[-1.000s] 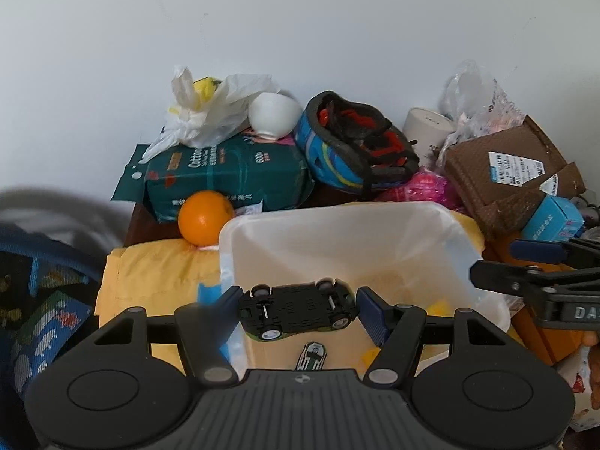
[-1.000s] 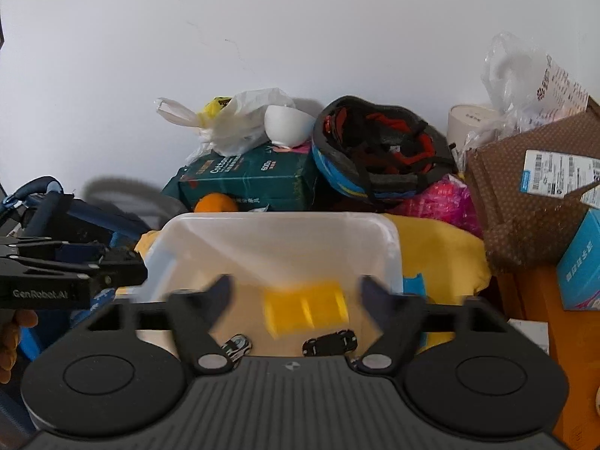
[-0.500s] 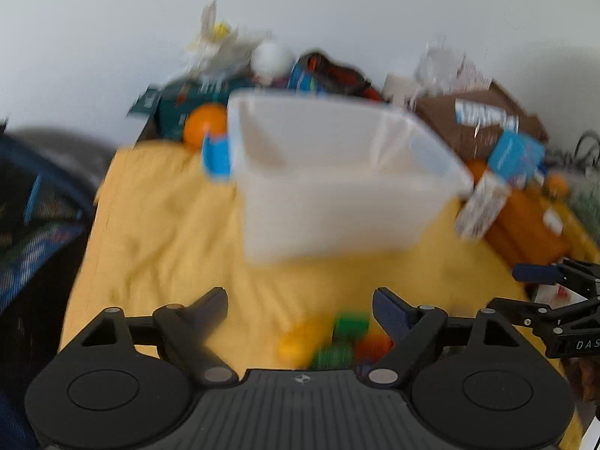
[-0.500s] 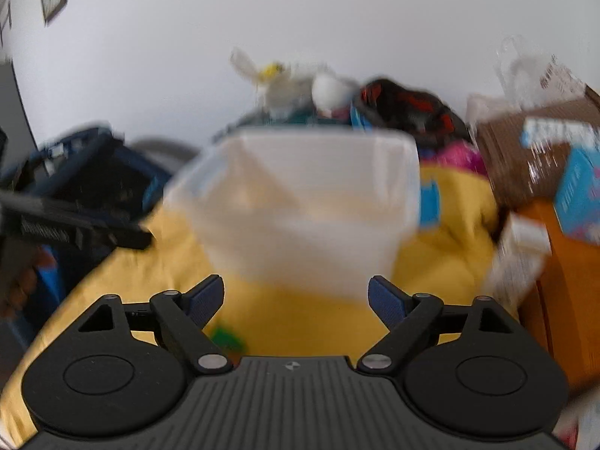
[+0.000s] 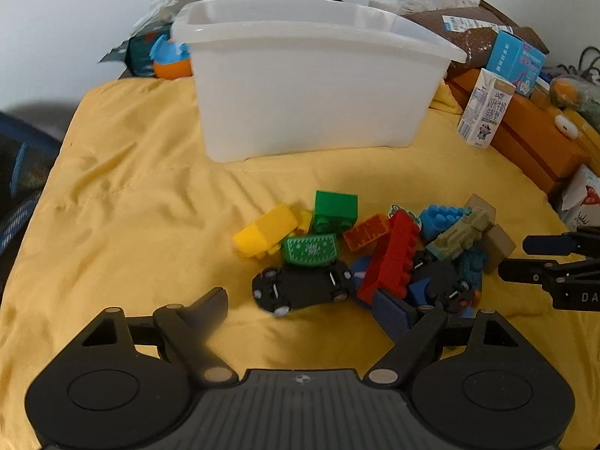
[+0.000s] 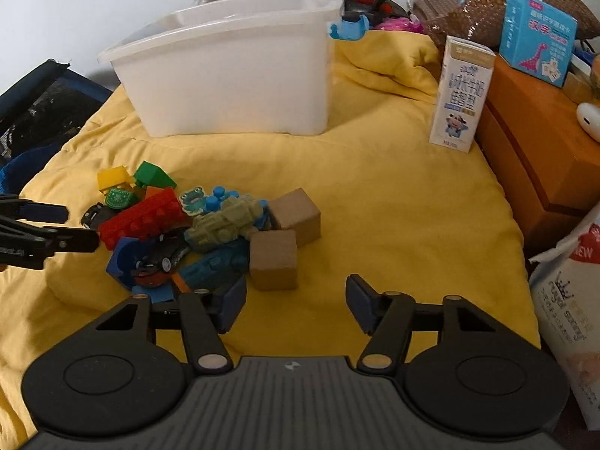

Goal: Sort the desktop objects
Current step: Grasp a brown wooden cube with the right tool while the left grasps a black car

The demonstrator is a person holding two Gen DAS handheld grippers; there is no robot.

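Bin (image 5: 307, 86) upright, contents seemingly hidden

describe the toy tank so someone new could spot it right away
Start at the big white plastic bin on the yellow cloth; the toy pile lies in front of it. The olive-green plastic tank tops the pile beside two tan wooden cubes, the only drab green vehicle among bright bricks.
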